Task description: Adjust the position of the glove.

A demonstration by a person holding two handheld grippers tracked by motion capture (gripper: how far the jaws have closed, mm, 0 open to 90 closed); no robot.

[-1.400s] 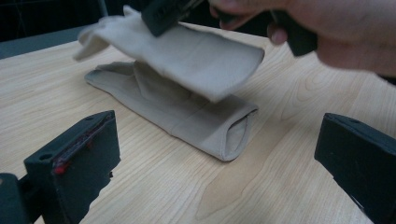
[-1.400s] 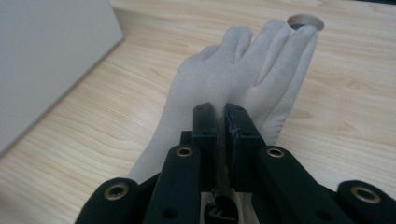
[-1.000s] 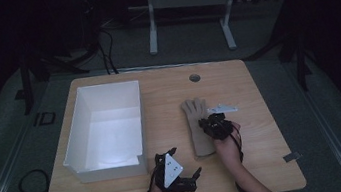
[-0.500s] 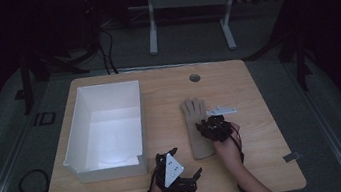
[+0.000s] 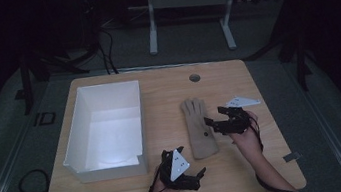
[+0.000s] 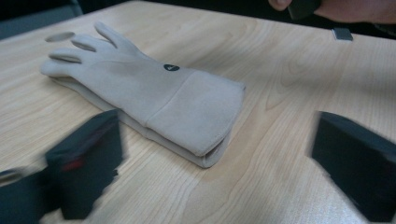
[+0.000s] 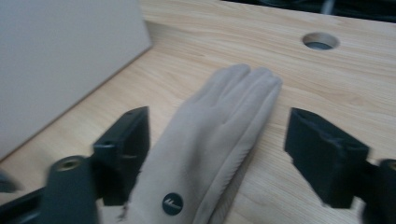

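One wooden table (image 5: pixel 278 161) takes up the middle of a dark room, standing on grey floor (image 5: pixel 9 149) with the legs of a metal frame (image 5: pixel 150 23) behind it. A round cable hole (image 5: pixel 195 78) sits near the table's far edge.

On the table's left half stands a white open-topped box (image 5: pixel 105 130), the largest thing on it. Just to the right of the box lies a beige glove (image 5: pixel 199 128), flat, fingers pointing to the far edge and cuff toward the person. A small dark round logo (image 7: pixel 172 204) marks the back of it.

A person's two forearms come in from the near edge. The right gripper (image 5: pixel 216 124) hovers at the right side of the glove, over its middle. Its jaws have just been opening and now stand wide apart; in the right gripper view the glove lies below and between them with neither jaw pressing on it.

The left gripper (image 5: pixel 201 174) sits low near the table's near edge, just below and left of the glove's cuff. Its jaws are also spread wide, holding nothing; in the left gripper view the cuff lies ahead of them, near but apart, on bare wood.
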